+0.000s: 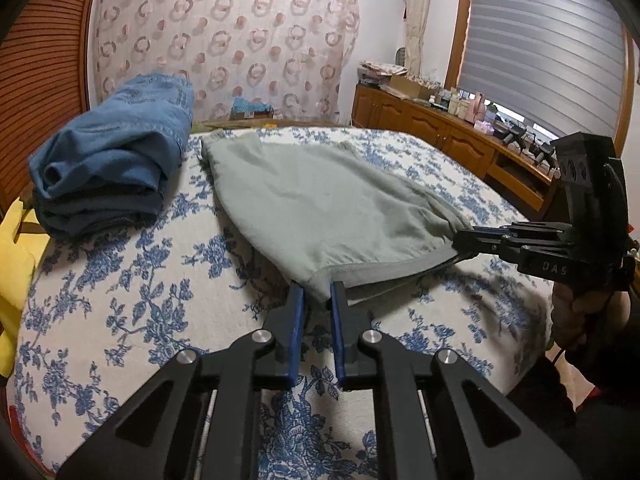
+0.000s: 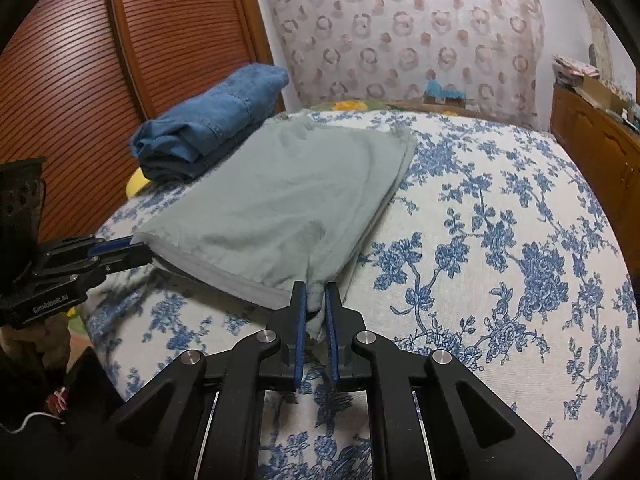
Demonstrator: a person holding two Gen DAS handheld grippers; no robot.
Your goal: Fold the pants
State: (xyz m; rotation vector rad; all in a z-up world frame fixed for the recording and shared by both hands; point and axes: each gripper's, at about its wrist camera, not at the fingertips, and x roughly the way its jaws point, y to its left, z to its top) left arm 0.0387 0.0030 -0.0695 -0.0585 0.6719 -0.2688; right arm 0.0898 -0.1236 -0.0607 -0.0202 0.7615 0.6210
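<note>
Pale grey-green pants [image 1: 316,200] lie folded on the blue-flowered bedspread [image 1: 120,300], with the near hem lifted off it. My left gripper [image 1: 318,294] is shut on the near left corner of the hem. My right gripper [image 2: 316,296] is shut on the near right corner; it also shows in the left wrist view [image 1: 460,242]. The pants show in the right wrist view [image 2: 280,208], with the left gripper [image 2: 140,254] at their left corner. The far end of the pants rests flat on the bed.
A stack of folded blue jeans [image 1: 116,152] sits at the bed's far left, beside the pants. A yellow item [image 1: 12,260] lies at the left edge. Wooden slatted doors [image 2: 80,80] stand on the left, a low wooden cabinet [image 1: 440,132] with clutter on the right.
</note>
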